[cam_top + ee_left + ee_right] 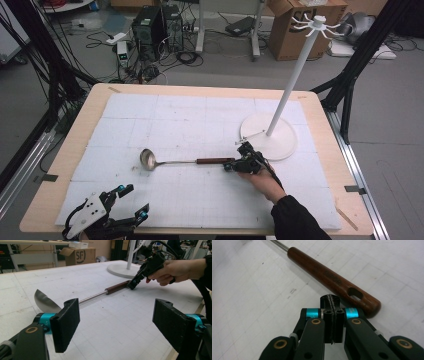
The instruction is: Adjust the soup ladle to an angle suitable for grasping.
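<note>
Here a ladle (pixel 187 161) lies flat on the white mat (pixel 165 120) that covers the desk (pixel 95 102), and it serves as the landmark for the rest. Its steel bowl (pixel 147 159) is at the left end, a thin shaft runs right from it, and the brown wooden handle (pixel 214 161) ends the right side; in the right gripper view the handle (pixel 332 280) shows a slot-shaped hanging hole near its rounded tip.

The right gripper (pixel 231 164) sits just at the handle's tip, held by a hand (pixel 265 182) in a dark sleeve. Its jaws are pressed together with nothing between them, their tips just beside the handle end rather than around it; whether they touch the wood cannot be told.

The left gripper (pixel 134 201) is near the desk's front edge, well apart from the ladle and on the near side of its bowl. Its jaws stand wide apart and empty, and in the left gripper view they frame the ladle (pixel 82 298) lying beyond them.

Behind the handle end stands a white rack (pixel 270 134), its round base resting on the mat close to the right gripper.
</note>
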Demonstrator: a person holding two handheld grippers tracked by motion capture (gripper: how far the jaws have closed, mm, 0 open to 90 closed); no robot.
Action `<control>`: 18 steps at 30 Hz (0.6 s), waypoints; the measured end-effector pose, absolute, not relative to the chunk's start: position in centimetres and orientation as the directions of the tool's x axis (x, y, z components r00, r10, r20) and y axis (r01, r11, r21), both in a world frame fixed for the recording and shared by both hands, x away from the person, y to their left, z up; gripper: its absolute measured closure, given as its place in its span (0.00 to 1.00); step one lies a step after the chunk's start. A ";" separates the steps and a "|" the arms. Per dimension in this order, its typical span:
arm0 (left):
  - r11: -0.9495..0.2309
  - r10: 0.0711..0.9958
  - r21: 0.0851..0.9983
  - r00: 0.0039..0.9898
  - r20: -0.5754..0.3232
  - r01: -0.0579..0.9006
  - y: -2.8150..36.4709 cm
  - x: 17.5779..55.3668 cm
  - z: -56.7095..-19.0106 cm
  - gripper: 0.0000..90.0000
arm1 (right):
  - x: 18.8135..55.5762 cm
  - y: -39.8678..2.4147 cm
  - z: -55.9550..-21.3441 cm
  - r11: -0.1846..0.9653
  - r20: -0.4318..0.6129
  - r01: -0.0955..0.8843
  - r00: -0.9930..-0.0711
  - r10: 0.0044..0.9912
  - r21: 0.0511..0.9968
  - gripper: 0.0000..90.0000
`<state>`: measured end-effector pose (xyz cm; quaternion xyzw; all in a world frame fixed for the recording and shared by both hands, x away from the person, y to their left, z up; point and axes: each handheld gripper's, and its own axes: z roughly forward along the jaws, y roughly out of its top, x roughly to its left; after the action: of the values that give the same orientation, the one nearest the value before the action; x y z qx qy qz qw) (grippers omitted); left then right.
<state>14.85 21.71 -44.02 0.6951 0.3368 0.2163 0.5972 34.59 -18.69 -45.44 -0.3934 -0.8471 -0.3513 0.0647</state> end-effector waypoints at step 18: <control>-0.058 0.725 0.977 0.681 -0.101 0.206 21.6 14.8 -44.0 0.25 | 35.9 -20.0 -45.4 0.363 0.341 0.739 -0.612 0.714 0.568 1.00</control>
<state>14.84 21.64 -43.96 0.6942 0.3356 0.2168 0.5987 35.89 -20.00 -45.45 -0.4401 -0.8252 -0.3536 0.0180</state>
